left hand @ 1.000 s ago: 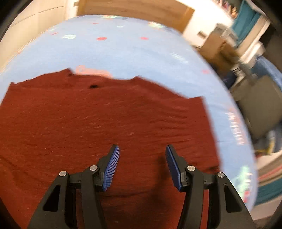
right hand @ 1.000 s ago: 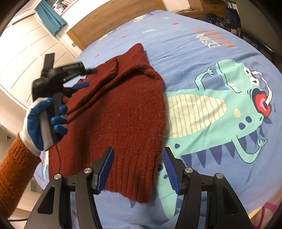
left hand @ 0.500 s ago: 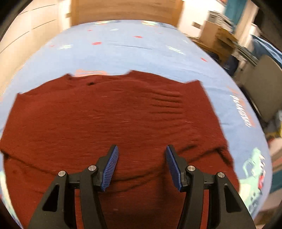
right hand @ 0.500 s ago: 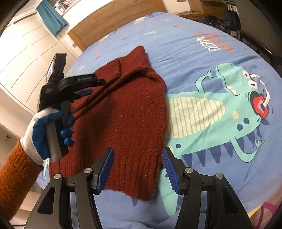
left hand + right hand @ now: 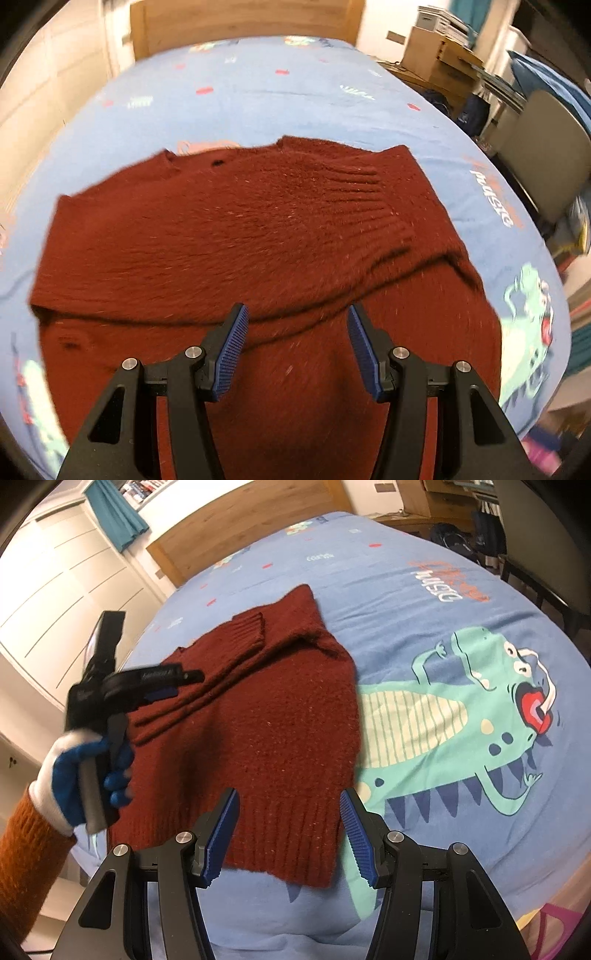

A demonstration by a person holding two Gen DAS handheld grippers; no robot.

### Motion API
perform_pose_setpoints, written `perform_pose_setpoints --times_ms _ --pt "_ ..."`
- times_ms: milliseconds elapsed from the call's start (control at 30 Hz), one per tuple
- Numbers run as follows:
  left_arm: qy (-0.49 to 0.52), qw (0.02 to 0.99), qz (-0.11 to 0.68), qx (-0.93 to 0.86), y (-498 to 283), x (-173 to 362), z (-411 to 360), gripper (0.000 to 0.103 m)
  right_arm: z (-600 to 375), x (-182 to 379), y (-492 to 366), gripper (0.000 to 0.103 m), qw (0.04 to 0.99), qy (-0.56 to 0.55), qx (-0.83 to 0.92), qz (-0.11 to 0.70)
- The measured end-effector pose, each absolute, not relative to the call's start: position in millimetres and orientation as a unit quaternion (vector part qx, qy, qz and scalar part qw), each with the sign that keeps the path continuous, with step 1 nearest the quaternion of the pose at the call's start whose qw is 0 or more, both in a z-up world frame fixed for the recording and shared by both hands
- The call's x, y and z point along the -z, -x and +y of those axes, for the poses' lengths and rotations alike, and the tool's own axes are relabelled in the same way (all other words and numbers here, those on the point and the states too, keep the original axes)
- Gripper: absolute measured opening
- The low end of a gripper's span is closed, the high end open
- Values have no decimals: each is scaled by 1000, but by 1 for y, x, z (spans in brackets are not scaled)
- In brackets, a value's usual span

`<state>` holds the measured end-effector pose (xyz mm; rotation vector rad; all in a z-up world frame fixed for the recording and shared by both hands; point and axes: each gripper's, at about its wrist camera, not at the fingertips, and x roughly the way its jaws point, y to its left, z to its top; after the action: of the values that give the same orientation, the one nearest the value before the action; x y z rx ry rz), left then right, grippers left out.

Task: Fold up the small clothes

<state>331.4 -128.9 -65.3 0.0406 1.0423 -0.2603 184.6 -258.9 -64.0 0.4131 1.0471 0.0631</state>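
Dark red knit sweater (image 5: 258,738) lies flat on blue dinosaur-print duvet (image 5: 424,602), one ribbed-cuff sleeve (image 5: 354,199) folded across the body. Left gripper (image 5: 295,343) above the sweater's middle, jaws apart, nothing between them; gloved hand (image 5: 88,771) on its handle, orange knit cuff (image 5: 26,864) behind. Right gripper (image 5: 288,834) over the near ribbed hem, jaws apart, empty. Green dinosaur print (image 5: 461,716) right of the sweater. Wooden headboard (image 5: 240,22) at far end; cardboard boxes (image 5: 439,51) and grey chair (image 5: 535,147) far right, off the bed. Sweater surface unobstructed.
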Motion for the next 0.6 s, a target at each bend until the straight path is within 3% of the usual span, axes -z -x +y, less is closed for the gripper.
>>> perform_pose_setpoints --times_ms 300,600 --pt "-49 871 478 104 -270 38 -91 52 -247 50 -174 59 852 -190 -32 486" --pt "-79 880 464 56 -202 17 -25 62 -240 45 -155 59 851 -193 -25 487"
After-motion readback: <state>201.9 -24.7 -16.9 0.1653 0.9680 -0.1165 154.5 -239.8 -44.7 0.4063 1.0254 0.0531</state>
